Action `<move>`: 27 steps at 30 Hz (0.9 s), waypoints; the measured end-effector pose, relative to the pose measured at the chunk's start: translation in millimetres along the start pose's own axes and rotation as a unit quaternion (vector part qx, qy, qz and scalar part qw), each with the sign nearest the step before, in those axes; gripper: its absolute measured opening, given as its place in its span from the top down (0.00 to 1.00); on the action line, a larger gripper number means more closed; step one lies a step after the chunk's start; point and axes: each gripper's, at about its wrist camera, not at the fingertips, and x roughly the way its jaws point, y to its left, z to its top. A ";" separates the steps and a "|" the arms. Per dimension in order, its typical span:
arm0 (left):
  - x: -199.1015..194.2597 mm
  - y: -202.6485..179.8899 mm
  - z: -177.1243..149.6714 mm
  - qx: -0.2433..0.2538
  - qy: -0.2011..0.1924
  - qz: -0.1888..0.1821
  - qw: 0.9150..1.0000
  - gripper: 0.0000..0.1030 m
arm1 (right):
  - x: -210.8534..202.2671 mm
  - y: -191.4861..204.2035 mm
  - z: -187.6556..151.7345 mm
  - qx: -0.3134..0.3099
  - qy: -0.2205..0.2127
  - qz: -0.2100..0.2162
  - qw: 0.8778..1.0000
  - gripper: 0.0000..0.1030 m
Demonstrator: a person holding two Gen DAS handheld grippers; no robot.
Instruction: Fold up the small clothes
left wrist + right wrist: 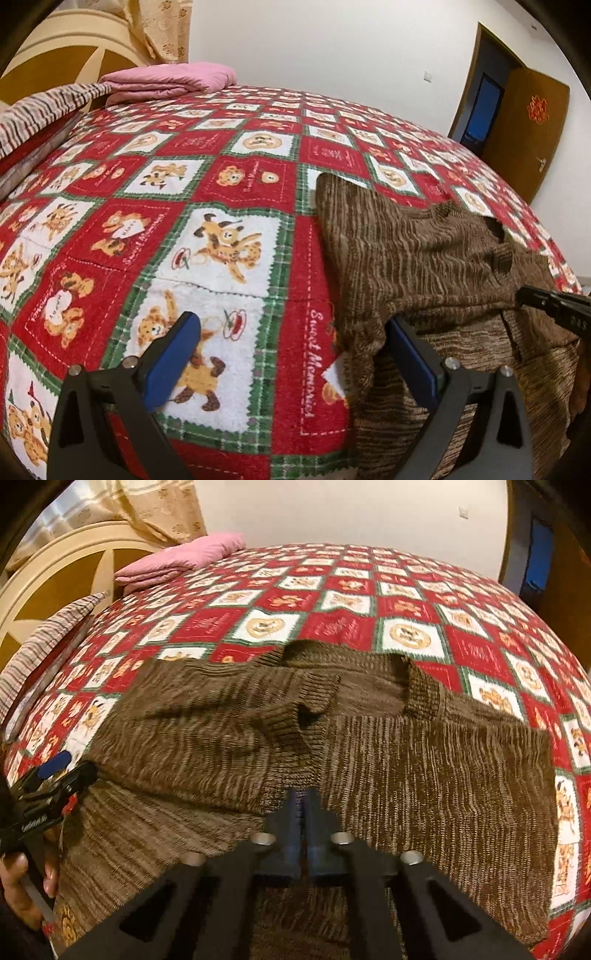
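Note:
A brown knit sweater [424, 760] lies on the bed, its left part folded over the body with both ribbed cuffs near the middle. It also shows in the left wrist view [424, 251] at the right. My right gripper [303, 794] is shut on the sweater's folded edge at its lower middle. My left gripper [291, 328] is open with blue pads; its right finger [410, 358] touches the sweater's left edge, its left finger [173, 354] is over the bedspread. The left gripper also shows in the right wrist view [55, 771] at the sweater's left edge.
The bed has a red, white and green bear-print bedspread [192, 206]. A folded pink blanket [170, 79] and a striped pillow [40, 110] lie at the far left by the headboard. A brown door [524, 136] stands open at the right.

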 end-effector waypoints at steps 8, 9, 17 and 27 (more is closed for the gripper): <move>-13.8 31.1 -3.6 -0.083 -0.030 -0.001 0.996 0.02 | -41.4 13.5 -20.6 -0.025 -0.007 0.027 0.999 1.00; -15.9 36.3 -4.9 -0.098 -0.035 -0.004 0.995 0.02 | -40.6 13.8 -25.0 -0.027 -0.001 0.029 0.999 1.00; -14.6 34.2 -4.5 -0.094 -0.037 -0.003 0.995 0.01 | -24.7 -4.4 -50.4 0.001 0.018 0.052 0.998 1.00; -15.8 35.8 -4.1 -0.101 -0.041 -0.020 0.994 0.00 | -2.7 3.2 -22.0 0.043 0.017 0.070 0.997 0.84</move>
